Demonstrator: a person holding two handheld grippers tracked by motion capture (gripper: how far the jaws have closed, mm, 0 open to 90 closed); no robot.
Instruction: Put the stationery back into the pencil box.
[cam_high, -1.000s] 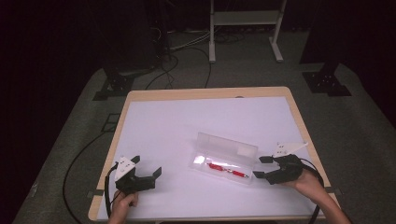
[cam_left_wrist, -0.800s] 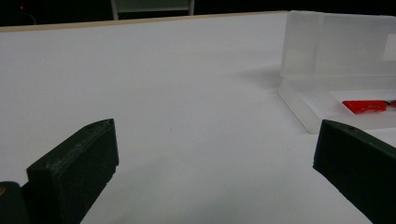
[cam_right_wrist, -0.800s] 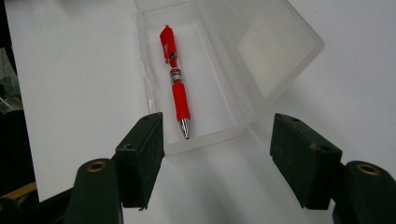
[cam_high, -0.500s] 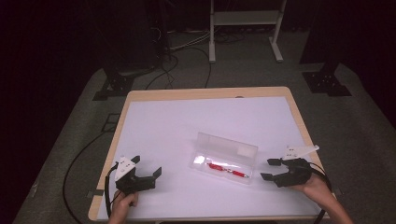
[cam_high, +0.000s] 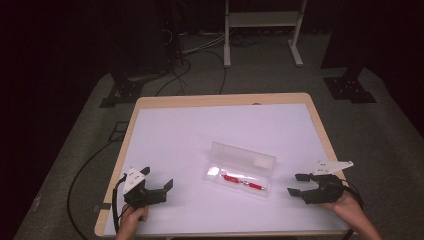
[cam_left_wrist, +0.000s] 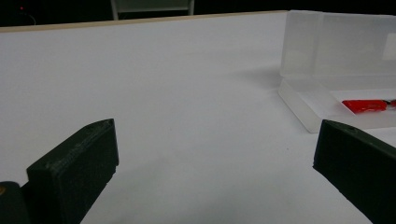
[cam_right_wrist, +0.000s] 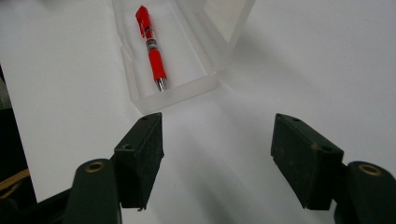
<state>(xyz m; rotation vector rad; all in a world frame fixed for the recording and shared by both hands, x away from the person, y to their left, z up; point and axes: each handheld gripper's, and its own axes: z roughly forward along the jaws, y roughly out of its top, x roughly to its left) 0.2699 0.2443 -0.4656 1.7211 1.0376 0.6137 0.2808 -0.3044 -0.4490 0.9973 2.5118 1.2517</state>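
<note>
translucent plastic case (cam_high: 239, 170) lies open at the centre-right of the white bench (cam_high: 200, 135), lid raised, with the red pen (cam_high: 243, 181) flat in its tray. your right hand-held gripper (cam_high: 299, 184) sits just beside the case's right end, jaws spread and empty. your left hand-held gripper (cam_high: 157, 180) rests well apart at the near-left, jaws spread, empty.
</note>
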